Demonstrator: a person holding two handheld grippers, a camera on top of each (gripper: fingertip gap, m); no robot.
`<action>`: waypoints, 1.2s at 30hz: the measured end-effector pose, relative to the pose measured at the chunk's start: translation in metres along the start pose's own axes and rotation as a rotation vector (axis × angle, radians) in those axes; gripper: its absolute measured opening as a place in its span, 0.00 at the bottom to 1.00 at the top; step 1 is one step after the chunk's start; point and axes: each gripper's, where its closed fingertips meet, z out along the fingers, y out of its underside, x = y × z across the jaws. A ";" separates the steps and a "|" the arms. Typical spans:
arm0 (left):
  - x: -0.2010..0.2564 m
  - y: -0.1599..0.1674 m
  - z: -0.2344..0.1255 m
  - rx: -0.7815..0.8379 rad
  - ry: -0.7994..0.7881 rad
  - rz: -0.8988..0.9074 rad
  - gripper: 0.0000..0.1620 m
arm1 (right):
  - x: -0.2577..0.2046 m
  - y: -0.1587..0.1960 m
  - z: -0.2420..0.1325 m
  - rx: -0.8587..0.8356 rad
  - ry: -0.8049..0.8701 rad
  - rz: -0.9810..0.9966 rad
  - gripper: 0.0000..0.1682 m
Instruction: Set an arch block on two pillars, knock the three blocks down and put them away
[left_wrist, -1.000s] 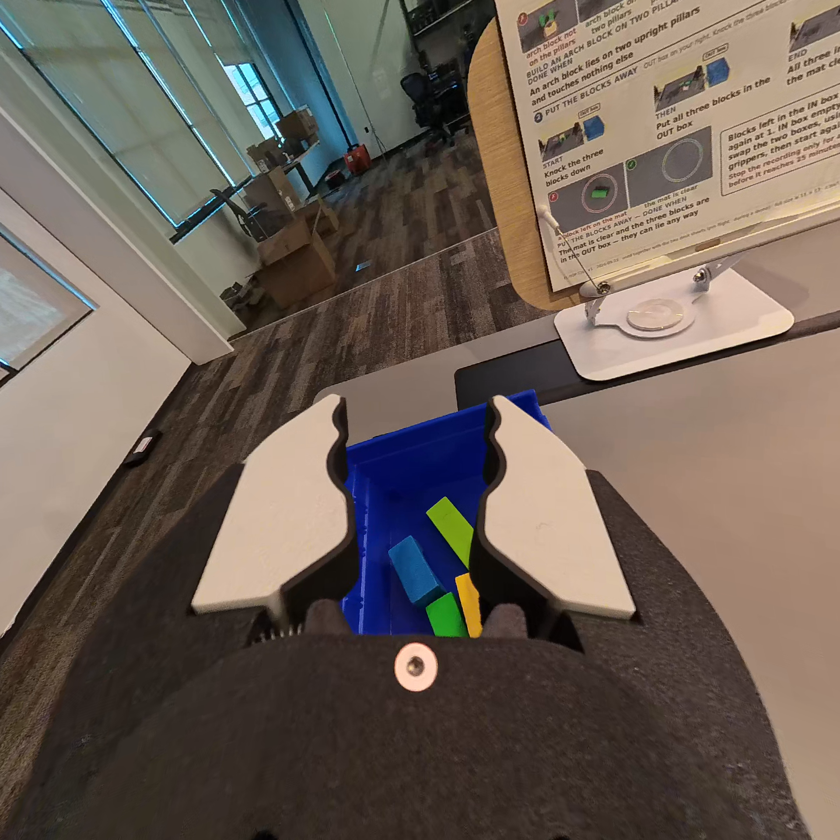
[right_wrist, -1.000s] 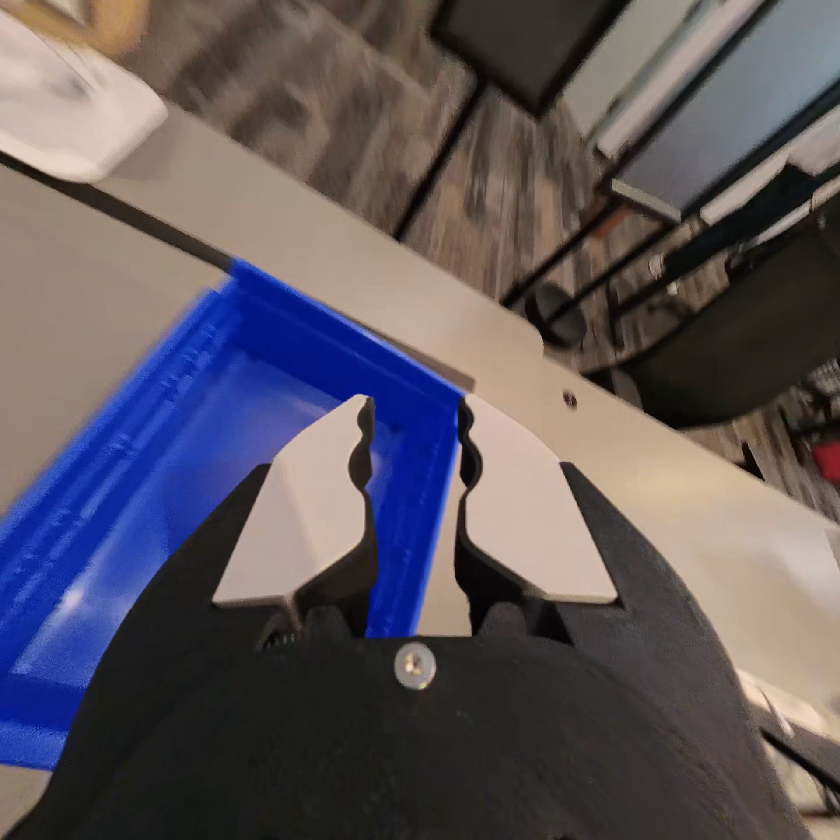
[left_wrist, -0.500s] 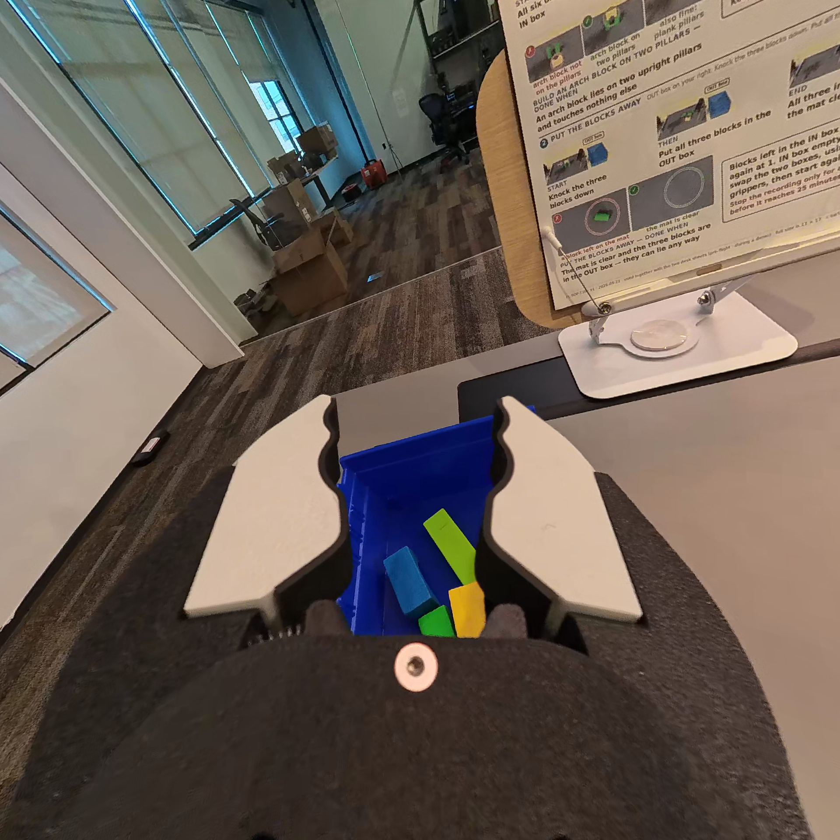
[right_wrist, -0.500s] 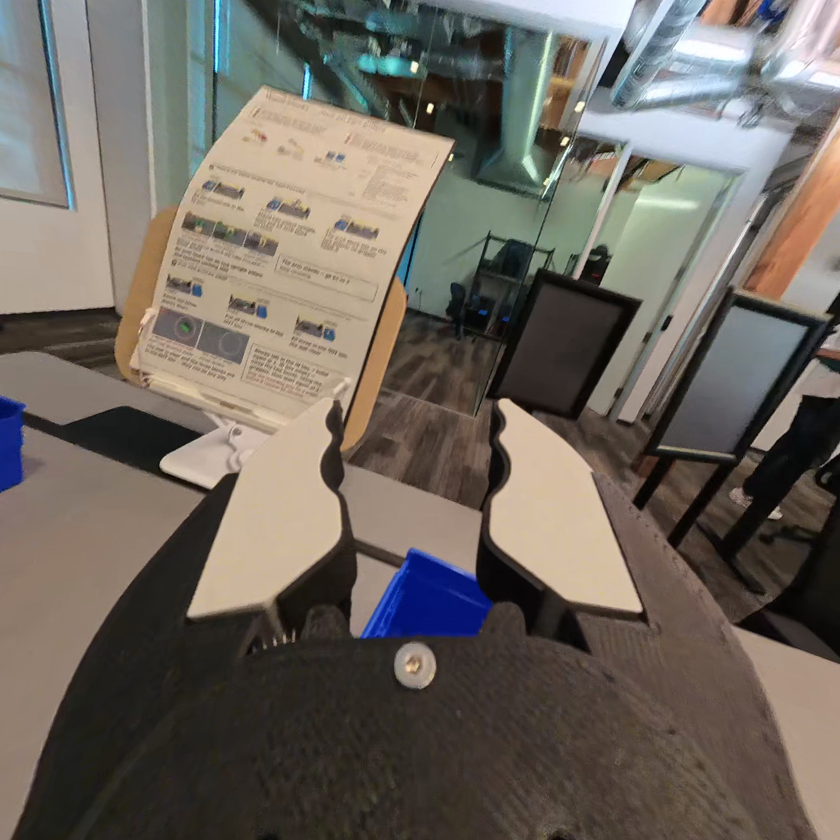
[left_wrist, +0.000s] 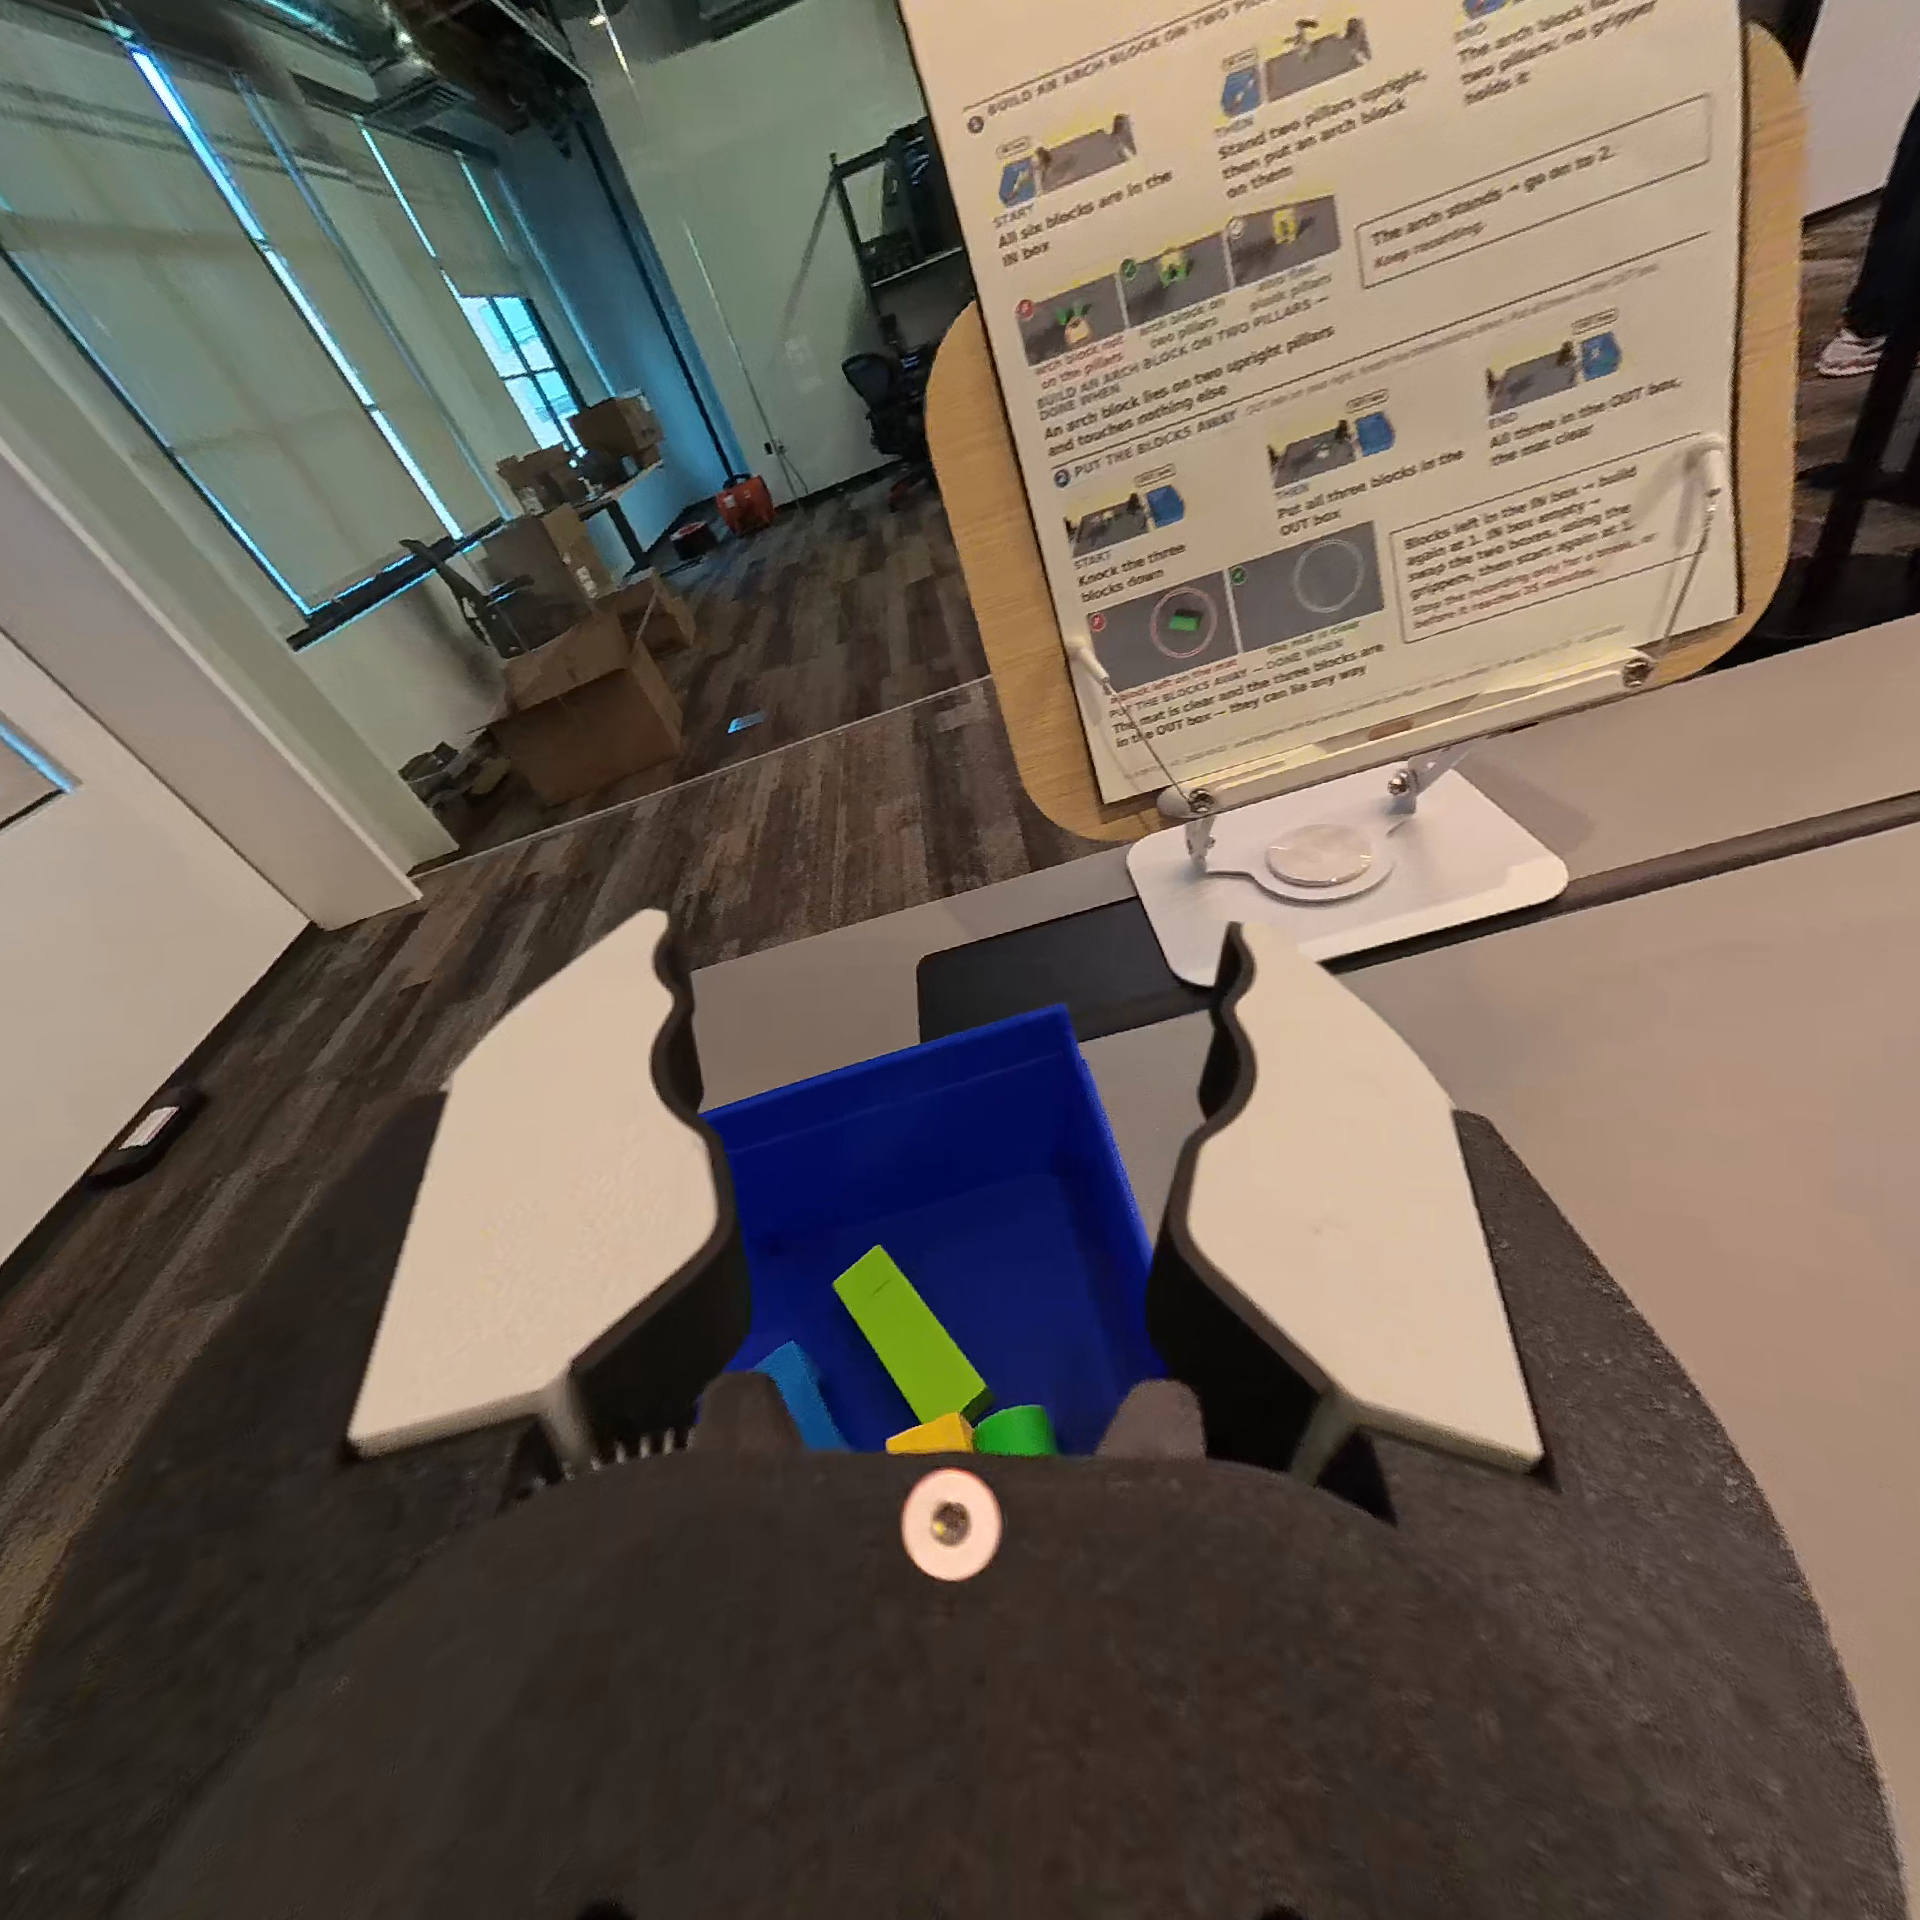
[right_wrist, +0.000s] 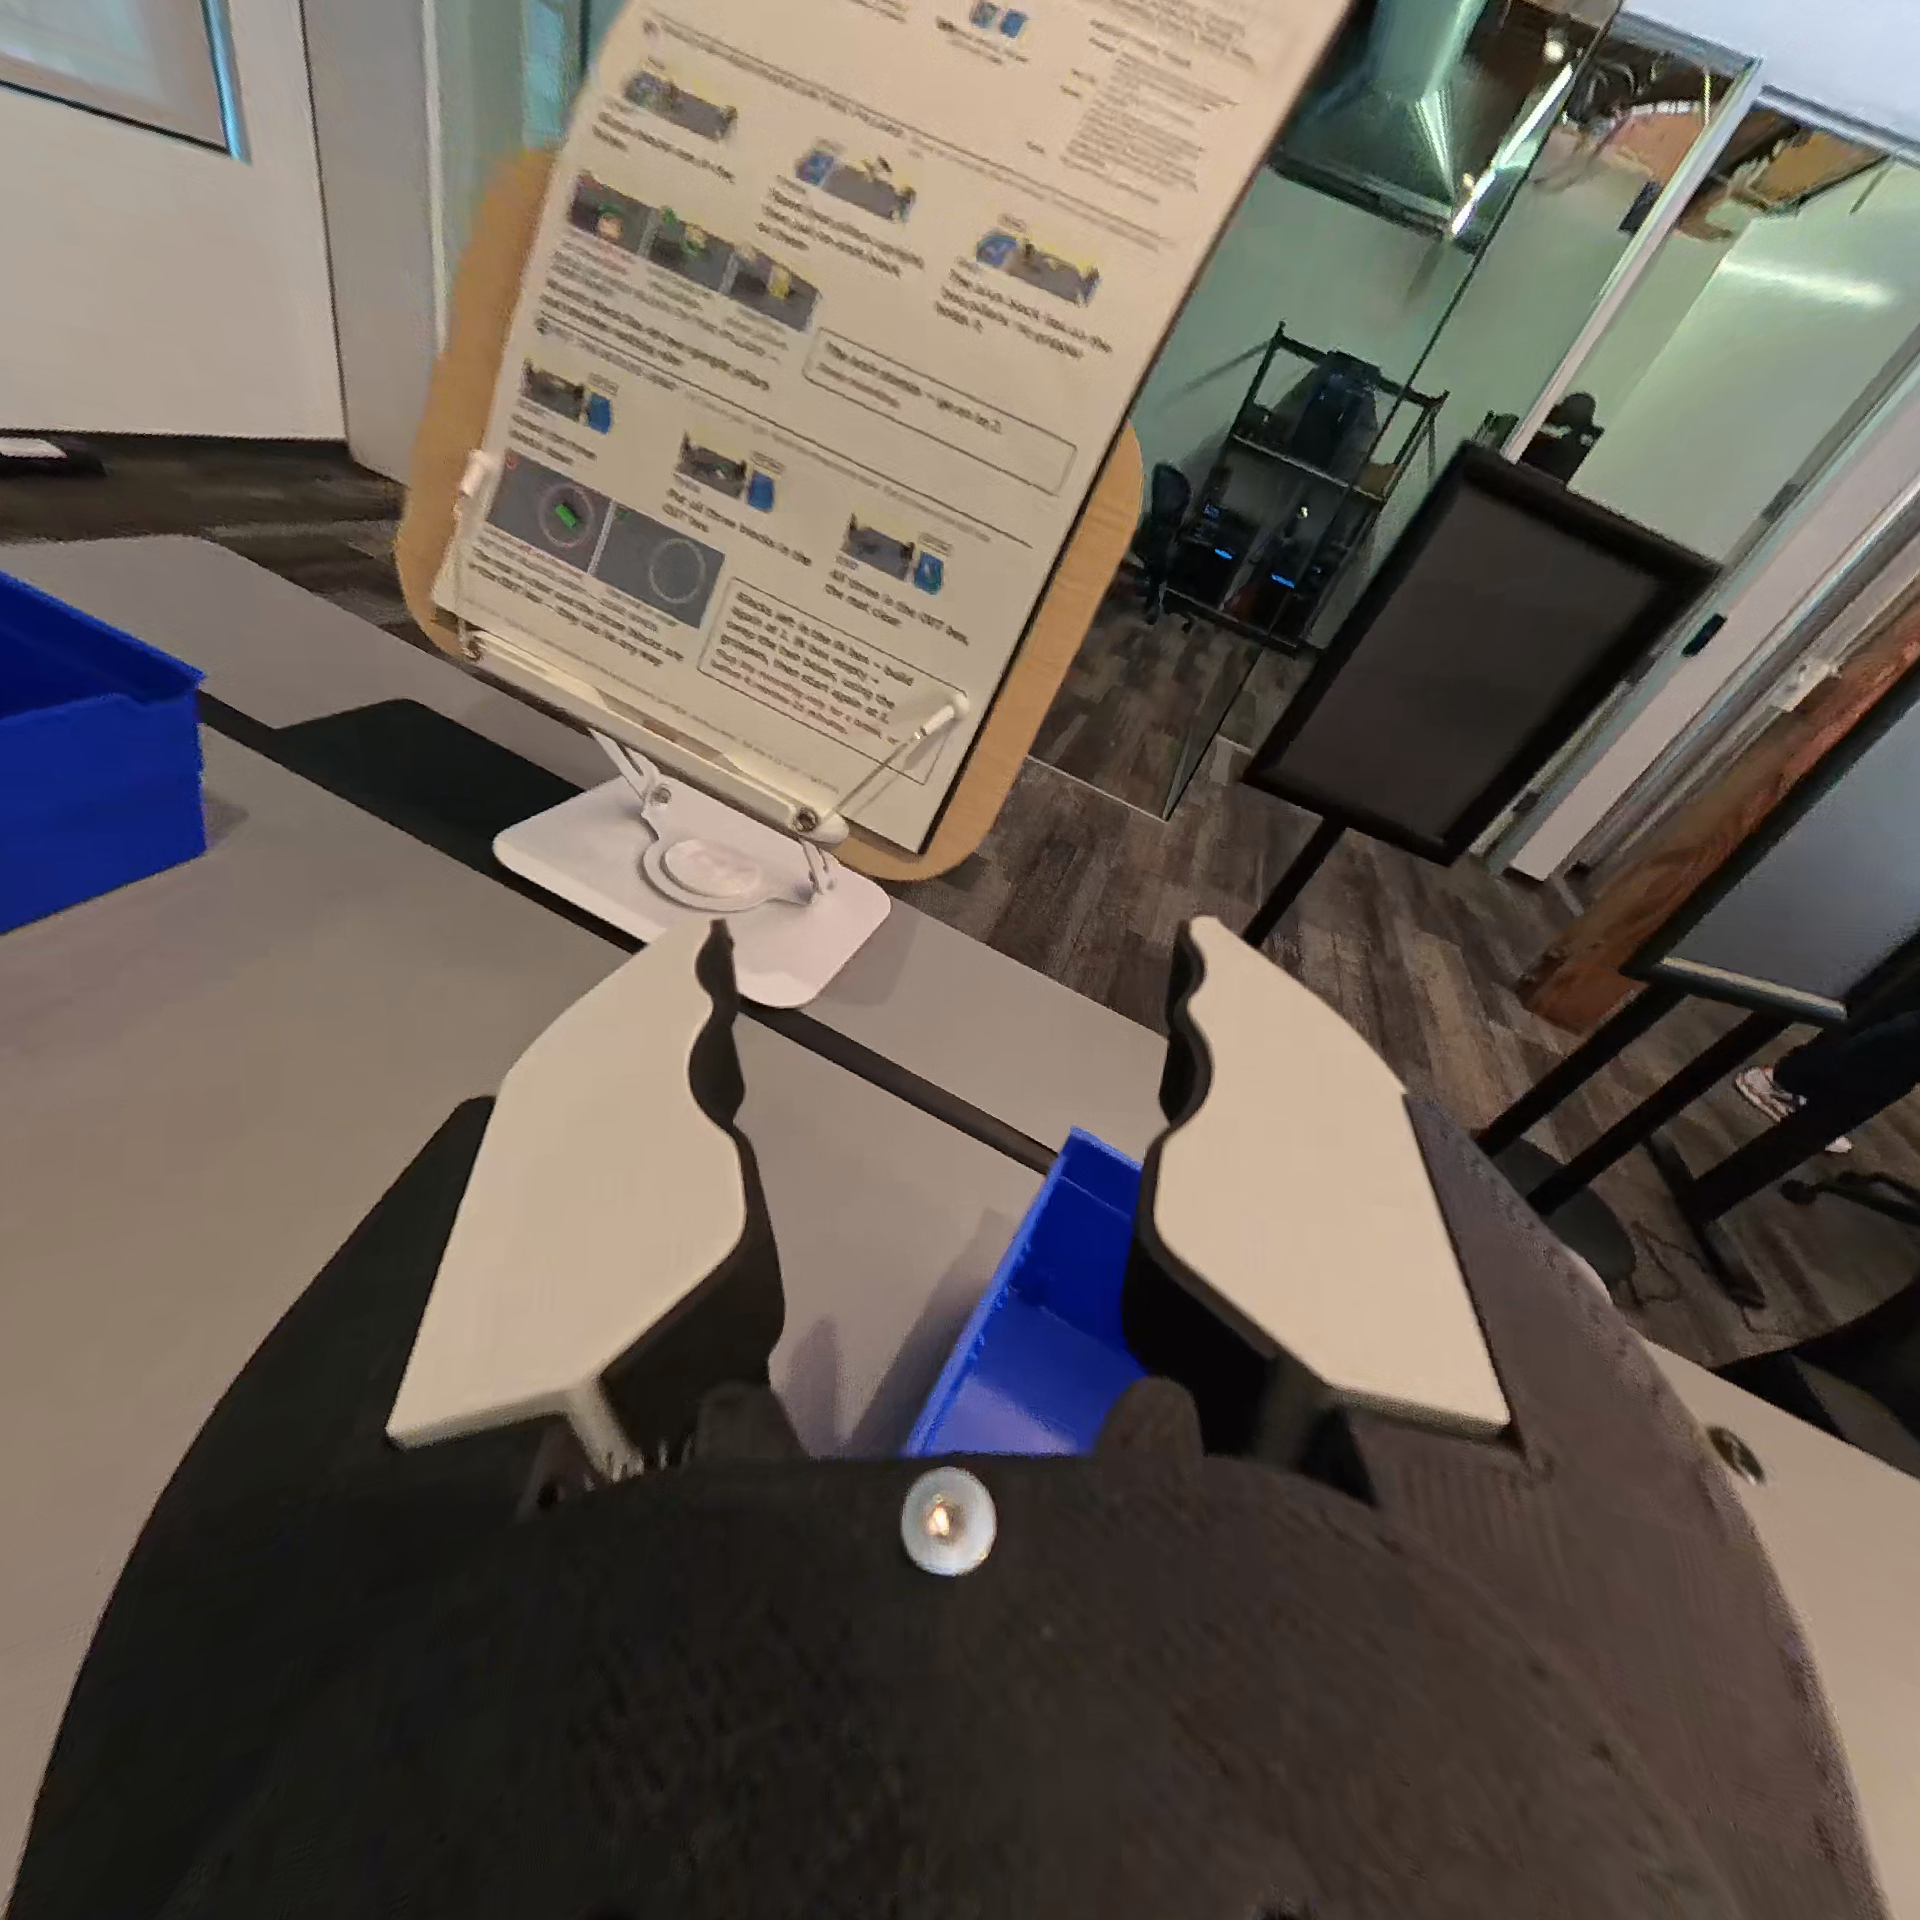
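above a blue bin (left_wrist: 935, 1101) on the grey surface (left_wrist: 1662, 1091), left hand-held gripper (left_wrist: 951, 966) tilted down and forward, jaws spread wide, holding nothing. inside the bin: lime-green block (left_wrist: 906, 1335) lying at a slant, blue block (left_wrist: 795, 1387) to its left, yellow block (left_wrist: 930, 1437) and a darker green block (left_wrist: 1016, 1429) at the near edge, all partly hidden by the gripper body. which one is the arch, cannot tell.

right hand-held gripper (right_wrist: 951, 971) angled forward and slightly down, jaws apart, empty. second blue bin (right_wrist: 1049, 1309) sits low between its fingers; contents not visible. instruction sheet on a white stand (right_wrist: 717, 873) beyond, at the far edge of the surface. first bin also shows at the left edge.
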 end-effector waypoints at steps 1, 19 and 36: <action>0.002 0.000 0.000 -0.003 0.013 -0.002 0.59 | -0.005 -0.006 -0.001 0.020 -0.009 -0.003 0.48; -0.023 0.012 -0.001 -0.029 0.074 -0.129 0.57 | -0.082 -0.033 0.027 0.120 -0.321 0.152 0.43; 0.006 0.006 -0.020 -0.020 0.392 -0.200 0.51 | -0.039 -0.056 0.003 0.314 -0.264 0.283 0.29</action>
